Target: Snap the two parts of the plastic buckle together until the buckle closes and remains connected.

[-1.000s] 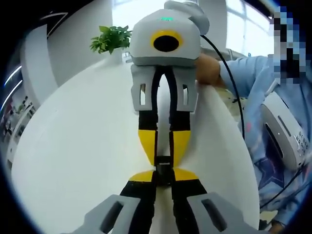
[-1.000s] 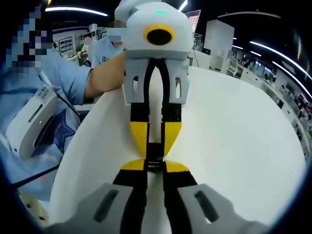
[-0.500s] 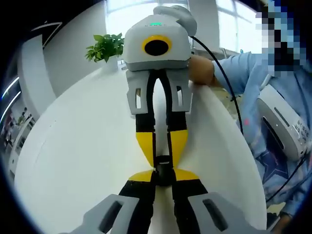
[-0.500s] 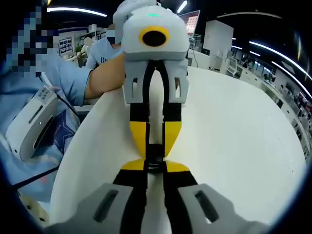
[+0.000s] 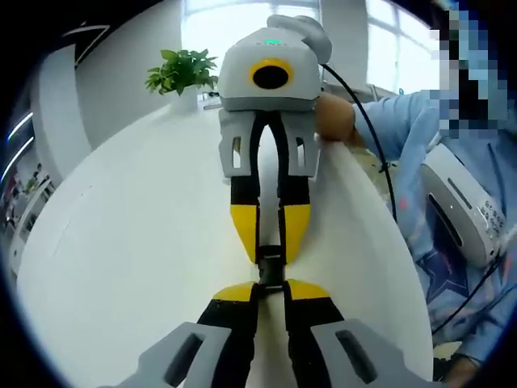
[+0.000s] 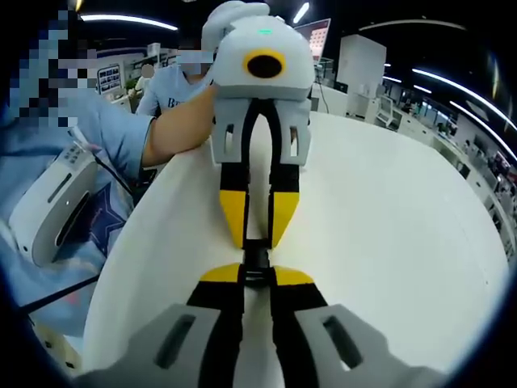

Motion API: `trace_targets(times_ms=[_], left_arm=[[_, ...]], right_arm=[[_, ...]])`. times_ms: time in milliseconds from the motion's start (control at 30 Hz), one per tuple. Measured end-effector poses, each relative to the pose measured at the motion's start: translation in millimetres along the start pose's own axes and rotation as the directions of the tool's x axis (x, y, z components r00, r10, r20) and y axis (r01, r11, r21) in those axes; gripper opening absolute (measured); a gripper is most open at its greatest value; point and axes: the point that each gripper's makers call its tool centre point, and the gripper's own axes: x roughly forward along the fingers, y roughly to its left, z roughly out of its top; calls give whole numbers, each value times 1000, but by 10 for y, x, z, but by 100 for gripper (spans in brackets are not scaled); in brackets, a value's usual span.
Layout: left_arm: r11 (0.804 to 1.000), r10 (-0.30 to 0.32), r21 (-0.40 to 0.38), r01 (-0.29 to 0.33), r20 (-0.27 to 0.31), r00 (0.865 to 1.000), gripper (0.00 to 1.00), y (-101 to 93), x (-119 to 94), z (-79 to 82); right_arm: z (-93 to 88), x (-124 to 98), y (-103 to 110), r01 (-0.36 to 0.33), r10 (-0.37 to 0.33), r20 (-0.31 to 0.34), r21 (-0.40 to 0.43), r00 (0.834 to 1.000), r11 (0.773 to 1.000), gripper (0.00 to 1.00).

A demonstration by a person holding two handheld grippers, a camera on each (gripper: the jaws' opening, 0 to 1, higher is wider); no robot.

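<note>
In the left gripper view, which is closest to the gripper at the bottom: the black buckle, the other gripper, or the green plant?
1. Black buckle, right at its jaws.
2. Other gripper, straight ahead, meeting the buckle.
3. Green plant, far end of the white table.

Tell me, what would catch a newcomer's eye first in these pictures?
Probably the two yellow-tipped grippers meeting nose to nose over a round white table: the left gripper and the right gripper each pinch an end of a small black plastic buckle between them. After that, a leafy green potted plant at the table's far edge in the left gripper view, and a person's hand in a light blue sleeve behind the left gripper in the right gripper view.
</note>
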Motion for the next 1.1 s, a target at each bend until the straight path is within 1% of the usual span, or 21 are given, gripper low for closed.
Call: trace_targets(times_ms=[133,500,800,900,1100], left_arm=[[1000,-2,-2,2,4,1000,11,1,-1,5],[1000,-2,-1,2,14,1000,11,4,-8,-8],[1000,15,-24,-14,48,999,11,107,18,-13],[999,19,-29,-17,57,998,11,133,25,1],[999,26,-27,-24,64,998,11,134,44,16]], right_arm=[[4,0,-1,-4,4,9,-7,1000,1000,11],[8,6,-34,-9,9,27,5,1000,1000,11],[-24,-31,-120,8,-10,54,27,999,1000,11],[-28,-30,-148,15,-17,53,32,998,999,11],[-30,-26,-166,20,-22,53,30,998,999,11]])
